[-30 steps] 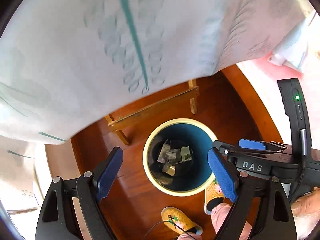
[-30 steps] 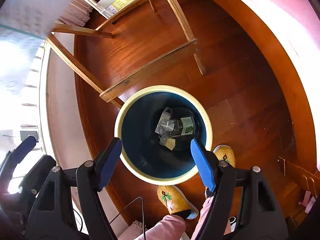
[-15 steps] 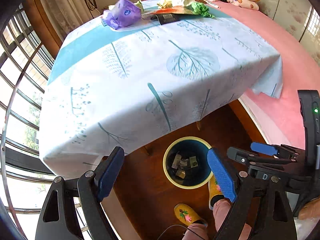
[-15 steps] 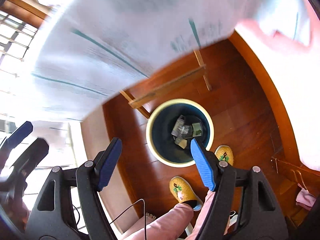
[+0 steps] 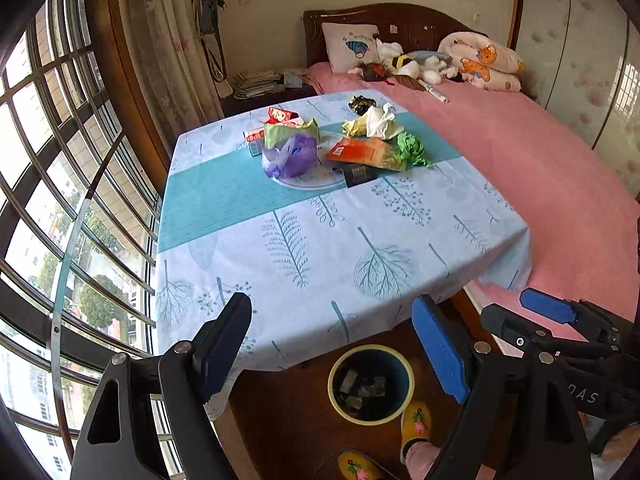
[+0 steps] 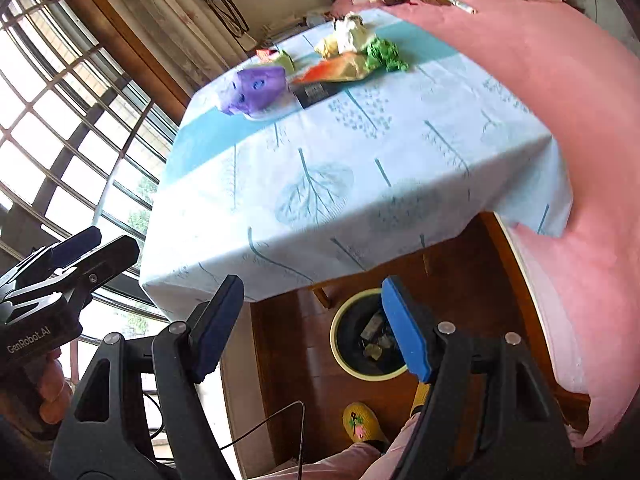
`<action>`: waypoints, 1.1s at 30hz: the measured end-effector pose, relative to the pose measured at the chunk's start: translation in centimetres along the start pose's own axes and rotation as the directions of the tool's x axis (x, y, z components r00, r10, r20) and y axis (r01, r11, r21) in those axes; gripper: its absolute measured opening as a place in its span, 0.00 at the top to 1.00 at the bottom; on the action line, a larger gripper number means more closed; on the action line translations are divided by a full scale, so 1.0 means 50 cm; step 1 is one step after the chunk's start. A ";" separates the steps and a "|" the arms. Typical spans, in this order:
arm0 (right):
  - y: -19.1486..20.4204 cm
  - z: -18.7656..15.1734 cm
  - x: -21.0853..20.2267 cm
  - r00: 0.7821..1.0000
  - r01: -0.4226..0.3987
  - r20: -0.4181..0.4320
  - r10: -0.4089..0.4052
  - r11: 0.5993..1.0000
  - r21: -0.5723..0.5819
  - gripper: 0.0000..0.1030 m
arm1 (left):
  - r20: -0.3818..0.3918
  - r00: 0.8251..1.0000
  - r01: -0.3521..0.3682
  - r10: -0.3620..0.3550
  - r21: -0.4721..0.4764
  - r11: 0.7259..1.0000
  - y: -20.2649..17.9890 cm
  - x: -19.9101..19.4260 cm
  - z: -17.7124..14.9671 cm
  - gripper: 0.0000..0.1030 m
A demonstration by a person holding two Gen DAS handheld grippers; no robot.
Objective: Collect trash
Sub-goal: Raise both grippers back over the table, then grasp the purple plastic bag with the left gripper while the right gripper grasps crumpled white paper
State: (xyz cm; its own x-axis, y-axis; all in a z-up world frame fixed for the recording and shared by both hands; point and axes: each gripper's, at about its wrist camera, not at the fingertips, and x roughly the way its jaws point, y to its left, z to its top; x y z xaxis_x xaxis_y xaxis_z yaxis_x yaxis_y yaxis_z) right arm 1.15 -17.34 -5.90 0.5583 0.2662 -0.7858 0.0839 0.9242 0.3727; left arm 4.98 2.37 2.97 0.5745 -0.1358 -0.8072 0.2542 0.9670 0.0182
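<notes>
The fingers [image 5: 440, 350] of the left gripper [image 5: 332, 348] stood wide apart with nothing between them, and those of the right gripper [image 6: 312, 332] were spread just as wide and also empty. We saw both tools hanging above the near edge of a table [image 5: 340, 248] covered with a pale blue cloth printed with leaves.

From the left view, the trash lay in a heap on the far half of the table, at about 12 o'clock from the gripper: a purple bag [image 5: 290, 156] on a clear plate [image 5: 316, 182], an orange wrapper [image 5: 366, 152] just to its right, a crumpled green paper [image 5: 412, 148] beside that, a white and yellow wad [image 5: 372, 124] behind, and red packets [image 5: 280, 116] at the back left. A small dark packet [image 5: 358, 174] sat at the near edge of the pile.

On the wooden floor under the near table edge, at about 6 o'clock, stood a round bin [image 5: 370, 384] with a pale rim and some scraps already inside. In the right view the bin [image 6: 348, 344] was partly behind the right finger. A person's yellow slippers [image 5: 416, 424] were just beside it. A bed with a pink cover [image 5: 540, 152] ran along at 3 o'clock, and a barred window [image 5: 60, 200] filled the side at 9 o'clock.
</notes>
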 end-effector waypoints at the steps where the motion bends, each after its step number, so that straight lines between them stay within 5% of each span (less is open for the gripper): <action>1: 0.010 0.014 -0.018 1.000 -0.003 0.023 0.003 1.000 -0.013 0.33 | 0.012 1.000 0.007 -0.007 -0.002 1.000 0.000 -0.006 0.011 0.18; 8: 0.065 0.098 -0.105 0.992 0.036 0.126 -0.024 0.995 -0.097 0.33 | 0.080 0.996 0.027 -0.027 0.003 1.000 0.016 -0.054 0.090 0.18; 16: 0.063 0.232 -0.124 0.985 0.079 0.163 -0.061 0.991 -0.106 0.33 | 0.046 0.999 0.000 0.004 -0.074 0.997 0.078 0.037 0.186 0.18; 25: -0.023 0.462 0.059 0.997 0.001 0.070 0.010 0.988 -0.152 0.34 | -0.099 0.993 -0.077 0.058 -0.202 0.976 0.138 0.303 0.356 0.18; 33: -0.104 0.679 0.278 0.995 -0.092 -0.066 0.080 0.974 -0.205 0.34 | -0.253 0.965 -0.143 0.066 -0.300 0.943 0.181 0.538 0.450 0.18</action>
State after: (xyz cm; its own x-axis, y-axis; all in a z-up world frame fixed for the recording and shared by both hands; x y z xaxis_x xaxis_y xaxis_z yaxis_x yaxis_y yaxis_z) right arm 36.51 -27.76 -2.02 0.5073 0.3566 -0.7846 -0.1387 0.9323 0.3340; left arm 40.25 2.59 -5.32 0.3740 -0.0127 -0.9273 -0.0756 0.9962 -0.0442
